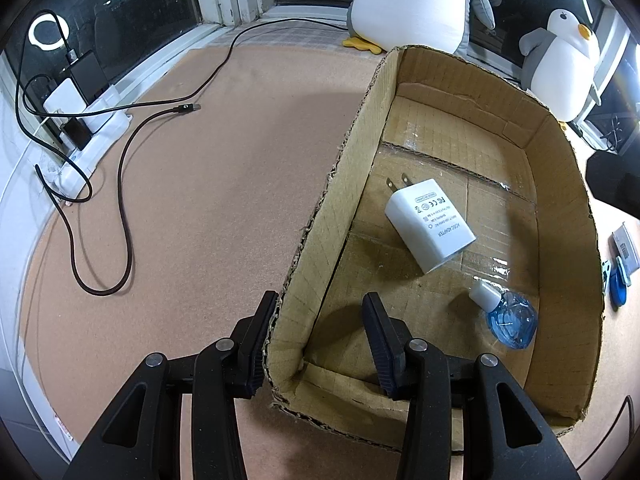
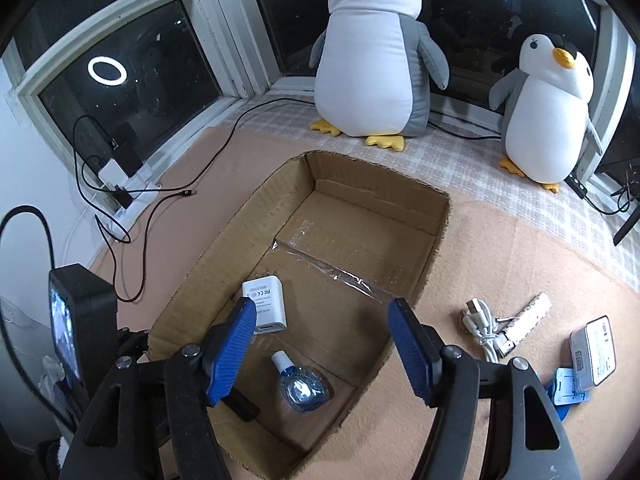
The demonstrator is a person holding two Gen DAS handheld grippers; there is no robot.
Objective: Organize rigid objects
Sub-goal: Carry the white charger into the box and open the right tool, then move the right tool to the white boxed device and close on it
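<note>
An open cardboard box [image 1: 560, 184] sits on the tan mat. Inside it lie a white plug charger [image 1: 430, 224] and a small blue bottle [image 1: 508, 316] with a white cap. My left gripper [image 1: 320, 298] straddles the box's near left corner, one finger outside the left wall and one inside, shut on the cardboard. In the right wrist view my right gripper [image 2: 322, 304] hangs open over the box [image 2: 224, 248]. The bottle [image 2: 302, 386] lies on the floor of the box below its blue pads [image 2: 236, 344], untouched, with the charger [image 2: 264, 308] just beyond.
Right of the box on the mat lie a coiled white USB cable [image 2: 486, 328], a pale strip [image 2: 528, 316], a small white case [image 2: 594, 348] and a blue item [image 2: 568, 392]. Two plush penguins [image 2: 372, 56] stand by the window. Black cables [image 1: 124, 216] and a power strip [image 1: 92, 120] lie left.
</note>
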